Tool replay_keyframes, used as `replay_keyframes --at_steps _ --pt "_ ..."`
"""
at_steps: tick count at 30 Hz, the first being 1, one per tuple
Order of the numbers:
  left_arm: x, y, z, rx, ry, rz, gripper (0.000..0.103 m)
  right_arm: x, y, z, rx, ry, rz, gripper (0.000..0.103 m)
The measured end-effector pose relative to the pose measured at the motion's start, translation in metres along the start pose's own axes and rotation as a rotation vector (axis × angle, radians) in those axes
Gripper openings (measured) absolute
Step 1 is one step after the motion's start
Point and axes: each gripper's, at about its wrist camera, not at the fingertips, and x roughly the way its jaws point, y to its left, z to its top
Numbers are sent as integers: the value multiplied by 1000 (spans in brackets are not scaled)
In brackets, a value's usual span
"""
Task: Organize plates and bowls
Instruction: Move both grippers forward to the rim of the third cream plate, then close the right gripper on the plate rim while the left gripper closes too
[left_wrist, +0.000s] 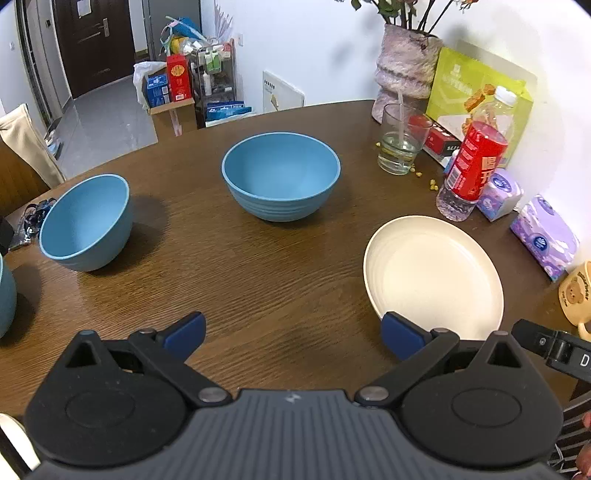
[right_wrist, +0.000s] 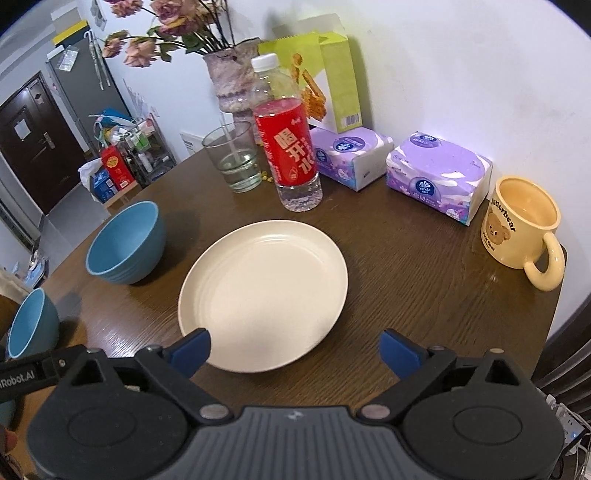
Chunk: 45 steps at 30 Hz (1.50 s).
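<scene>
your right gripper (right_wrist: 293, 350) is hanging spread over the plate's (right_wrist: 263, 291) near rim; your left gripper (left_wrist: 293, 338) is gaping, bowls (left_wrist: 280, 177) lying well ahead

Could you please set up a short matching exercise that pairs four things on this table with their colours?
Things:
1. plate
2. middle bowl
3. bear mug
4. water bottle label

Colours:
A. red
B. yellow
C. cream
D. blue

Right pairs: 1-C, 2-D, 3-B, 4-A.
</scene>
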Motion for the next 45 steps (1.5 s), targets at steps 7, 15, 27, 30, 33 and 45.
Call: replay_keyframes --at_steps 7,15,27,30,33,45 --pt "26 -9 9 -15 38 14 103 24 -8 14 22 42 -29 98" --pt "52 -20 17 -26 71 23 103 46 -13 23 17 81 -38 98" --pt "90 -38 26 -39 113 21 102 82 -33 30 39 153 -46 89" --pt "97 -45 30 -45 115 13 102 90 -37 34 41 160 -52 87" --pt "106 -51 34 -50 119 15 102 99 -40 39 40 165 -60 85" --pt "137 -65 49 -91 159 24 90 131 -54 58 37 203 -49 69"
